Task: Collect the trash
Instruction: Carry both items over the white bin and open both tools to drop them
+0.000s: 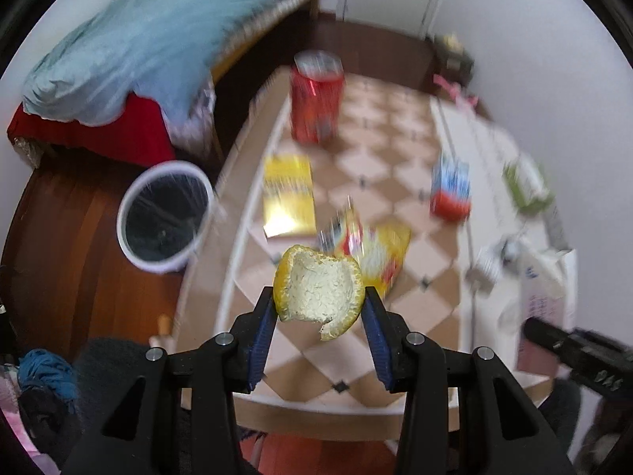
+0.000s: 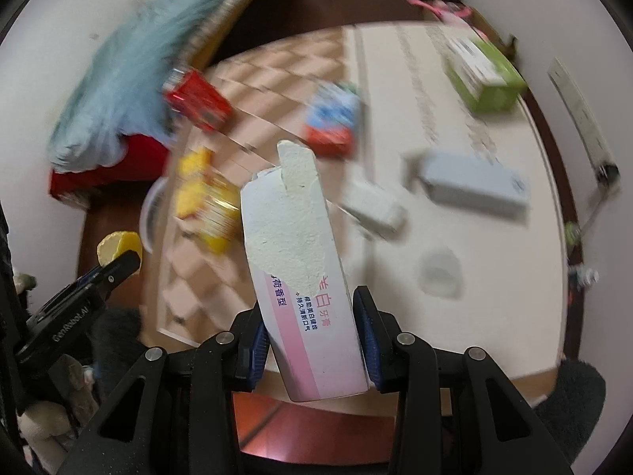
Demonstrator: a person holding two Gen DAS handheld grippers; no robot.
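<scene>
**Peel and carton both gripped above the table**

Peel up in the left wrist view: the left gripper (image 1: 318, 301) is clamped on a piece of orange peel (image 1: 318, 295), pith side facing the camera, 1 blue pad pressing each edge. Below it lies the checkered table (image 1: 395, 146). At 12 o'clock from the peel stands a red can (image 1: 316, 97), blurred. At 11 o'clock lies a yellow packet (image 1: 288, 194), and just behind the peel at 1 o'clock a crumpled yellow wrapper (image 1: 376, 249). A small red and blue carton (image 1: 451, 186) stands at 2 o'clock. Off the table's edge at 10 o'clock sits the white bin (image 1: 166, 217) on the wooden floor, its dark liner showing.

Over to the right wrist view: the right gripper (image 2: 310, 334) is closed on a pink and white toothpaste box (image 2: 304, 277), tilted, its printed face partly torn away. At 9 o'clock the left gripper (image 2: 118, 263) shows with the yellow peel (image 2: 114, 243) at its tip. On the table (image 2: 494, 277) at 1 o'clock lies a grey box (image 2: 470, 182), farther out a green box (image 2: 482, 75), all motion-blurred.
</scene>
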